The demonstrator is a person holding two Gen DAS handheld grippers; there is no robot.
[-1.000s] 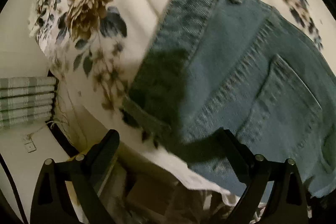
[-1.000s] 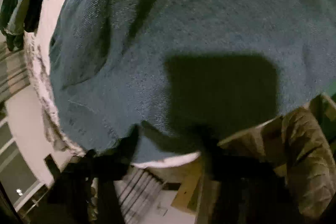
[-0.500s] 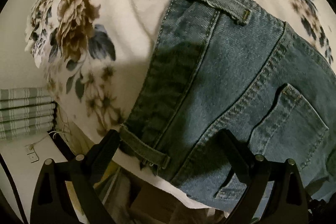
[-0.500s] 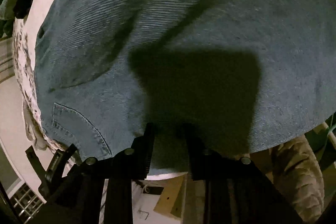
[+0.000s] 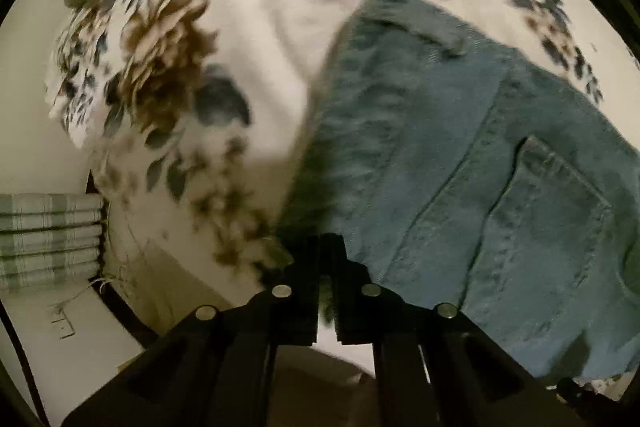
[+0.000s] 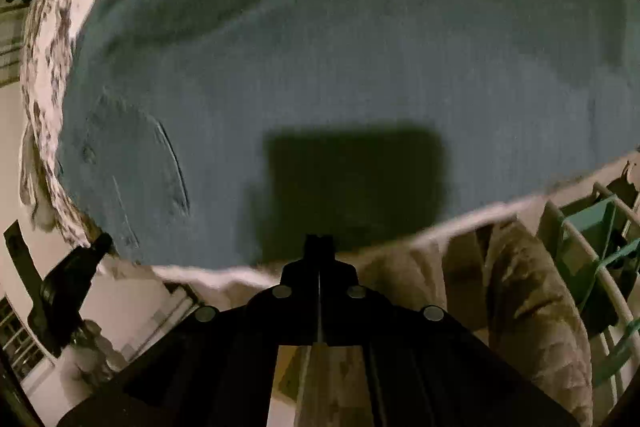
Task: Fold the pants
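Blue denim pants (image 5: 460, 167) lie on a bed with a white floral cover (image 5: 248, 27). The left wrist view shows the waistband, a belt loop and a back pocket. My left gripper (image 5: 327, 247) is shut on the near waistband corner of the pants at the bed's edge. In the right wrist view the denim (image 6: 320, 67) fills most of the frame. My right gripper (image 6: 319, 243) is shut on the near edge of the pants, under its own square shadow.
Folded striped cloth (image 5: 48, 239) is stacked at the left. A brown quilted garment (image 6: 528, 299) and a green and white rack (image 6: 600, 247) stand at the right below the bed edge. The left gripper (image 6: 68, 283) shows at far left.
My left gripper was open over the waistband and has shut on its corner. My right gripper went from wide open to shut on the near edge of the denim.
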